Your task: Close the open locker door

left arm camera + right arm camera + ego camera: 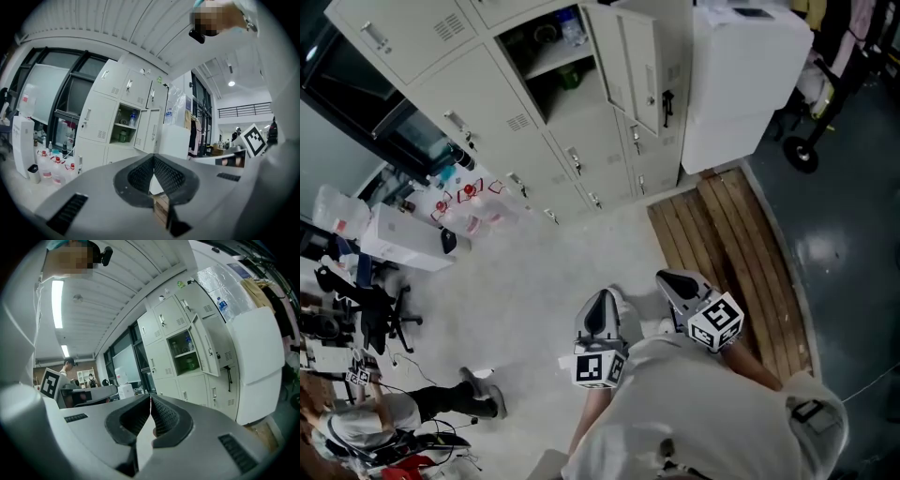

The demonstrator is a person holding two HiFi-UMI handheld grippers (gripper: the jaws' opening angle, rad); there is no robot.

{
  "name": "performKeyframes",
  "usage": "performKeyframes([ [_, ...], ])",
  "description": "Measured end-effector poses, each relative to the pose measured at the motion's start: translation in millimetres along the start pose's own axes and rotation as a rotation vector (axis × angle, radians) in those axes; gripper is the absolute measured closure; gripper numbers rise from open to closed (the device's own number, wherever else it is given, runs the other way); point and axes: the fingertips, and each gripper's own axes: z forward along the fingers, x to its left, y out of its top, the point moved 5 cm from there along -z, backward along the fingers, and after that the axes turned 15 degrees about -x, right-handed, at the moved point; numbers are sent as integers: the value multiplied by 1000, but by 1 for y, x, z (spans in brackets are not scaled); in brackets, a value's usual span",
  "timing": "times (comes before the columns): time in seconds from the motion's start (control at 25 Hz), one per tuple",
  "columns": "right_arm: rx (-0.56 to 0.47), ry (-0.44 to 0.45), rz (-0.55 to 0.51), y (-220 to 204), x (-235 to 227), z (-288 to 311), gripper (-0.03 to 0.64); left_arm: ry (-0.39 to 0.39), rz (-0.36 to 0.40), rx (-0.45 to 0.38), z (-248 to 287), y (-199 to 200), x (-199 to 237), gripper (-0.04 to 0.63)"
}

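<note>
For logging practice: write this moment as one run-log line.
white metal locker door: open, untouched | left claw: shut, empty | right claw: shut, empty

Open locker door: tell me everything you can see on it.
The open locker door is a pale, metal-looking panel with a small handle fitting, in the locker bank's middle row. It stands upright, swung out from its compartment's right edge as you face the lockers. Nothing touches it: the left gripper and right gripper are shut, well short.

Lab, metal lockers (478,84), wash bottles (469,193)
</note>
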Motion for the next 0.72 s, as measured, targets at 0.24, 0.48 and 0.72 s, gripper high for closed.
performKeyframes([
  [0.24, -4, -68, -19, 5, -29, 40, 589, -38, -13, -13, 53, -3, 37, 588],
  [0.48, -28, -115, -36, 20, -51, 103, 588, -88, -31, -26, 119, 3, 87, 588],
  [0.72, -48, -168, -40, 24, -71, 166, 588, -118, -21, -34, 173, 10, 140, 588],
])
